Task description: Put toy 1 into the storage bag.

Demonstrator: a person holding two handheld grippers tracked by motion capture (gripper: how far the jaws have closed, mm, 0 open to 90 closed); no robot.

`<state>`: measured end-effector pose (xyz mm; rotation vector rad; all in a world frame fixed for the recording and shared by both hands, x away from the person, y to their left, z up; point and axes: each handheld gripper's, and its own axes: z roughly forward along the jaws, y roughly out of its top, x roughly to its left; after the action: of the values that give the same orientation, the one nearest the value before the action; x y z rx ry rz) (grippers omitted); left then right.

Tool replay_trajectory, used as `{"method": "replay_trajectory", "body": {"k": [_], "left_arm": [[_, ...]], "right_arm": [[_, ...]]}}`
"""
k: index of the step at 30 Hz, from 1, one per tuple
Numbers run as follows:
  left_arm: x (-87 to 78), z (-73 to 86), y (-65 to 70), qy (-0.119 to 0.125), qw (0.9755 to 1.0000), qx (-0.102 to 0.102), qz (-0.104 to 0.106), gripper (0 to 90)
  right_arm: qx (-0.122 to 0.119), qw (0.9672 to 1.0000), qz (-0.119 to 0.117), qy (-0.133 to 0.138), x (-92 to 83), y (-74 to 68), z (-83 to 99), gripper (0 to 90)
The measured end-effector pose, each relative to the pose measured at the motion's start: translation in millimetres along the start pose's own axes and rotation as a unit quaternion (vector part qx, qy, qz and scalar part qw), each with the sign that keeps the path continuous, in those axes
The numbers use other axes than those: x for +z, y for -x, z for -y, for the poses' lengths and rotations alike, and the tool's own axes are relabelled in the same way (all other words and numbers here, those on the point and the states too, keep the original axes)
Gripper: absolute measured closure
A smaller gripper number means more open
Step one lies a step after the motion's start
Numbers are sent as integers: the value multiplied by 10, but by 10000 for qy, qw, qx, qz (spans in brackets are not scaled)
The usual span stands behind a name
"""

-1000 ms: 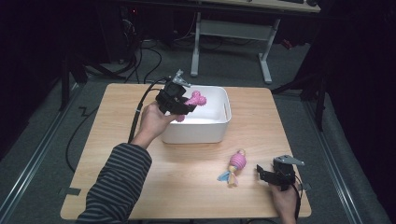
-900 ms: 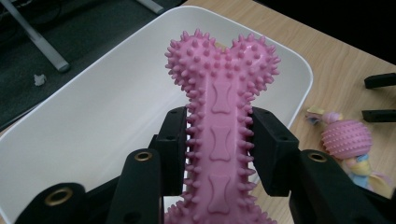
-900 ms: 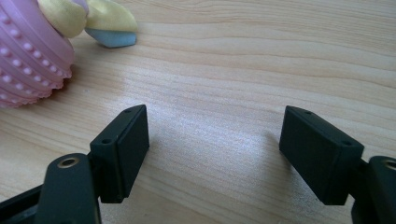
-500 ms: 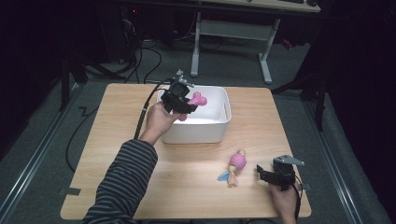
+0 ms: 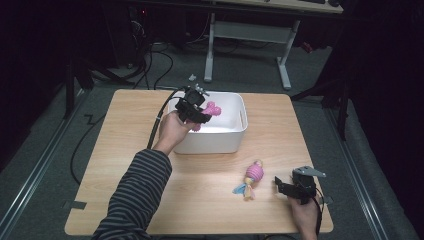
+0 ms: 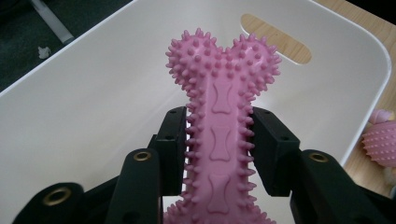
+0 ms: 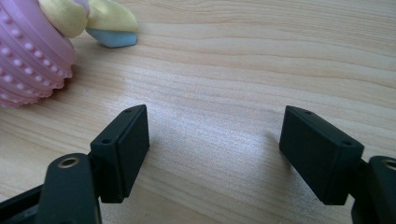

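Striped-sleeved left arm stretched far across the wooden table point(image 5: 125, 150), left gripper point(image 5: 199, 111) clamped on a spiky pink bone toy point(image 6: 219, 121) above the white bin point(image 5: 235, 135), right gripper point(image 5: 286, 187) resting near-right, jaws apart, just beside a pink knobbly toy point(image 5: 254, 175).

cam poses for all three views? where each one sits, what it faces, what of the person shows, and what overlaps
High view: above the person's edge, facing forward and down on the table; striped sleeve, both hands, left gripper, right gripper.
Left gripper view: on the left gripper, looking into the white bin; jaws clamp the pink bone toy.
Right gripper view: on the right gripper, low over the tabletop; open jaws.
Shared: the ribbed pink toy appears in all three views.
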<state>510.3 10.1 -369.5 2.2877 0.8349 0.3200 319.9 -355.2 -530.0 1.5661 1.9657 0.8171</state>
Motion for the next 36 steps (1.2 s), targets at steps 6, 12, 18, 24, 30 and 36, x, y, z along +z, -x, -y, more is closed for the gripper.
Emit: {"method": "replay_trajectory", "body": {"k": [6,12,18,24,30,36], "left_arm": [[45,21,-23,-60,10000,-47,-12,582],[101,44,-20,-190,9998,-51,-14,577],[135,49,-10,-274,9996,-49,34,570],[173,75,-23,-337,9992,-171,98,553],[79,72,-22,-213,9996,-165,92,490],[-92,84,-22,61,9998,-183,24,453]], "right_arm": [[-8,10000,-3,-2,0,0,0,243],[-9,10000,-3,-1,0,1,0,243],[-8,10000,-4,-1,0,0,0,243],[0,10000,-4,1,0,-1,0,243],[-1,10000,-8,1,0,0,0,243],[-13,10000,-8,-1,0,0,-1,243]]}}
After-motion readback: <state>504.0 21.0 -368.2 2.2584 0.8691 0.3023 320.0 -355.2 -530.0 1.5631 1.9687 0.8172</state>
